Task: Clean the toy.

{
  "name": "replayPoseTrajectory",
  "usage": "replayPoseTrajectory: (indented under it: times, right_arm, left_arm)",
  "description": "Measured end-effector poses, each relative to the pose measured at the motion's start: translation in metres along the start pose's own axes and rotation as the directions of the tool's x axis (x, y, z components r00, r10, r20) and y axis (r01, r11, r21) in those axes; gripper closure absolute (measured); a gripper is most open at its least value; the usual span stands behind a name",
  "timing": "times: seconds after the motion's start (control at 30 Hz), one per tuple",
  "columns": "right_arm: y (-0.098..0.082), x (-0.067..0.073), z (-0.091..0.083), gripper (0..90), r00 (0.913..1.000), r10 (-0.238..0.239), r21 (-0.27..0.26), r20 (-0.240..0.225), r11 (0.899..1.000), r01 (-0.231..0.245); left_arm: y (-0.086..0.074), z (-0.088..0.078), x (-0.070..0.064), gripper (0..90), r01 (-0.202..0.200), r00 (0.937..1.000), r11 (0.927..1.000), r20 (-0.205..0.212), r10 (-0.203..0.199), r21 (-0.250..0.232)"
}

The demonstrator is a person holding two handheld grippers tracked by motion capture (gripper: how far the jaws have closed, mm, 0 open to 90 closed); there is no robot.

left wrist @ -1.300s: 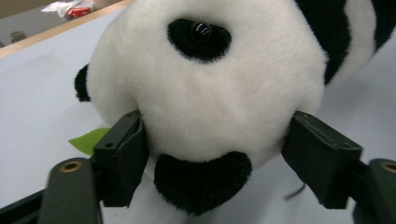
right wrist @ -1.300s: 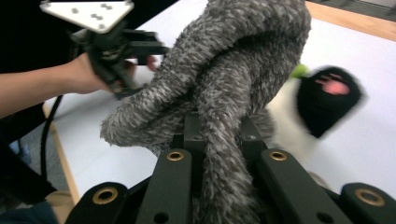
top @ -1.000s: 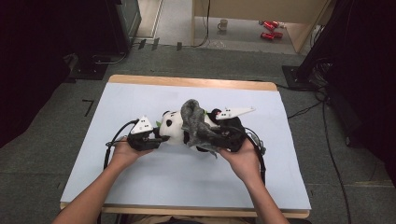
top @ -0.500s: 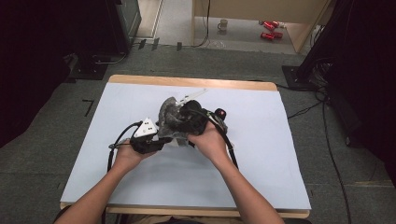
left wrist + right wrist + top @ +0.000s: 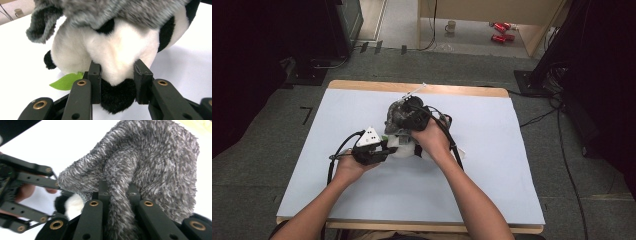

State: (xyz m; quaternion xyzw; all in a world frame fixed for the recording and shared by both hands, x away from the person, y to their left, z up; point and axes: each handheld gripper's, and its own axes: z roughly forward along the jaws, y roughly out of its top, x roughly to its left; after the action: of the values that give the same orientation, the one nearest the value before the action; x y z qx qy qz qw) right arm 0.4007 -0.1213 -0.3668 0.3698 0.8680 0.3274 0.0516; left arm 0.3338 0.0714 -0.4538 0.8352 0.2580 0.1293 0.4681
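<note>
Mid-table (image 5: 337, 200): left gripper (image 5: 117, 80), jaws just closing, pinches panda plush (image 5: 112, 55); right gripper (image 5: 119, 195) clamped on grey furry cloth (image 5: 150, 165), seemingly draped over panda's top.

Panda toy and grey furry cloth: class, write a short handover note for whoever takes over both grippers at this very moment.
Left gripper: jaws have just been closing, fingers pressing on the panda toy at its black-tipped limb, pinning it on the table.
Right gripper: shut on a fold of the grey furry cloth, held above the panda.
Done: cloth draped over the top of the panda.
Left, as I judge it: keep working the cloth over or around the panda, then release both. The green leaf lies beside the toy.
</note>
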Motion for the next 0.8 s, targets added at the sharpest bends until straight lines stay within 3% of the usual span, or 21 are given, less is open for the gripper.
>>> replayPoseTrajectory:
  times: [0.1, 0.4, 0.53, 0.63, 0.8]
  right_arm:
    - [0.003, -0.006, 0.000, 80.5, 0.9994, -0.008, 0.005, 0.033, 1.000, 0.008]
    - [0.002, -0.035, 0.001, 80.7, 0.9950, 0.058, 0.017, 0.080, 0.998, -0.060]
    - [0.000, -0.047, -0.002, 80.6, 0.9914, 0.108, -0.001, 0.075, 0.994, -0.108]
    - [0.003, -0.042, -0.013, 80.5, 0.9941, 0.107, -0.060, 0.016, 0.993, -0.106]
    - [0.012, -0.021, -0.029, 80.4, 0.9982, 0.055, -0.103, -0.023, 0.993, -0.057]
  left_arm:
    - [-0.001, 0.000, 0.000, 66.0, -0.005, 1.0000, 1.0000, 0.003, 0.005, 0.004]
    - [-0.002, 0.000, -0.003, 65.9, -0.037, 0.9993, 0.9993, 0.010, 0.037, 0.009]
    - [-0.002, -0.001, -0.002, 65.6, -0.023, 0.9997, 0.9997, 0.011, 0.023, 0.005]
    - [-0.002, -0.001, -0.001, 65.5, -0.011, 0.9999, 0.9999, 0.010, 0.011, 0.002]
    - [-0.001, -0.001, -0.001, 65.5, -0.009, 1.0000, 1.0000, 0.002, 0.009, 0.000]
